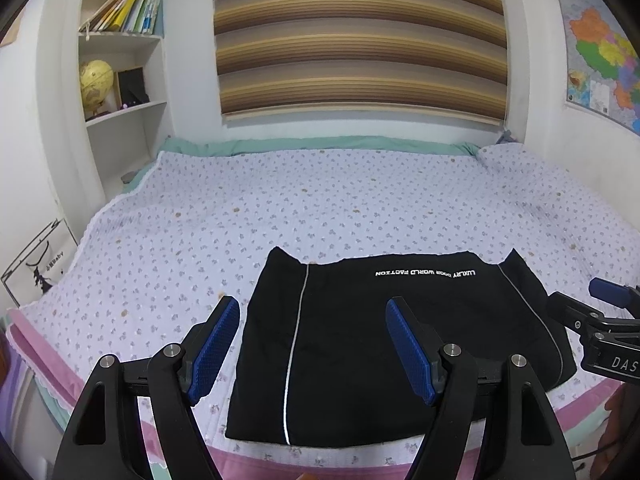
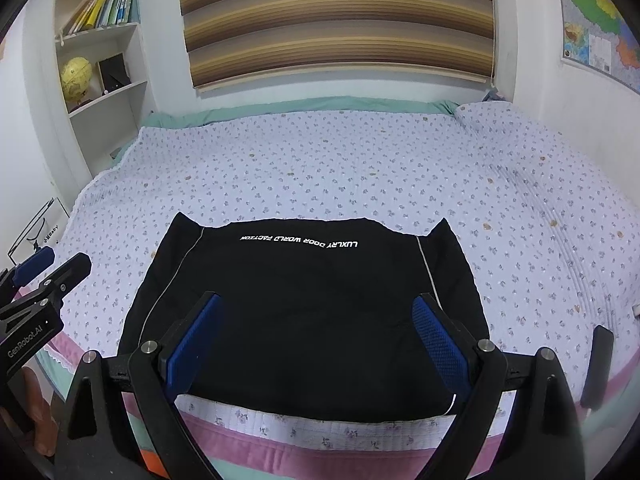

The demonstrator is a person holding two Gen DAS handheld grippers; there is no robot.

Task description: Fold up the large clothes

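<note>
A black garment with white side piping and white lettering lies folded into a flat rectangle near the front edge of the bed; it also shows in the right wrist view. My left gripper is open and empty, held above the garment's left half. My right gripper is open and empty, held above the garment's near middle. The right gripper also shows at the right edge of the left wrist view, and the left gripper at the left edge of the right wrist view.
The bed has a lilac floral quilt with a pink border at the front edge. A white bookshelf with books and a globe stands at the back left. A striped blind and a wall map hang behind. A dark object lies at the bed's right front.
</note>
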